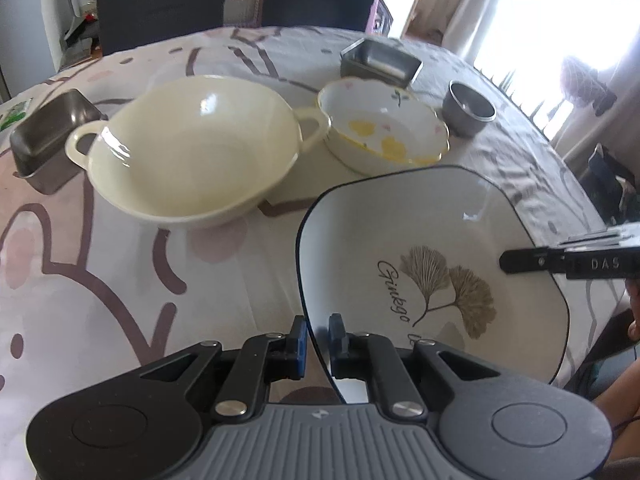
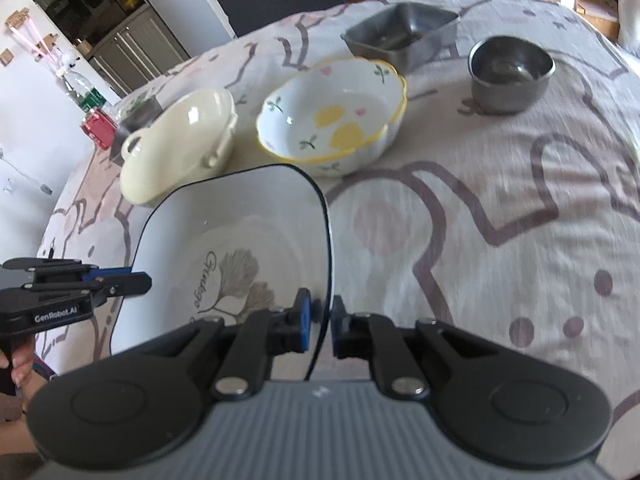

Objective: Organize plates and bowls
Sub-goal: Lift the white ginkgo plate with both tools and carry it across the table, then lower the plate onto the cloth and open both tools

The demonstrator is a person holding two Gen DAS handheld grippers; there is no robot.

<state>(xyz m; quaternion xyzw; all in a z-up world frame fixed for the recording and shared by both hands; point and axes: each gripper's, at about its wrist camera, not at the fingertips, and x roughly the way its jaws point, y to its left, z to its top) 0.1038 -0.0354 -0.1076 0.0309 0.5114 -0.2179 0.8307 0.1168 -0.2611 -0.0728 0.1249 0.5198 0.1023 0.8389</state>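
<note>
A white square plate (image 1: 432, 248) with a dark rim and a ginkgo leaf print is held above the table by both grippers. My left gripper (image 1: 318, 330) is shut on its left rim. My right gripper (image 2: 320, 312) is shut on its right rim; the plate also shows in the right wrist view (image 2: 240, 232). Beyond it stand a cream two-handled bowl (image 1: 192, 148) and a white bowl with yellow flowers (image 1: 384, 128). The other gripper shows in each view, the right one at the plate's far edge (image 1: 520, 262) and the left one at its left edge (image 2: 136, 278).
Two square steel trays (image 1: 380, 60) (image 1: 48, 136) and a small round steel bowl (image 1: 468, 108) stand on the patterned tablecloth (image 1: 120, 280). Dark chairs (image 1: 160, 4) stand behind the table. A red box (image 2: 98, 128) sits near the table's left side.
</note>
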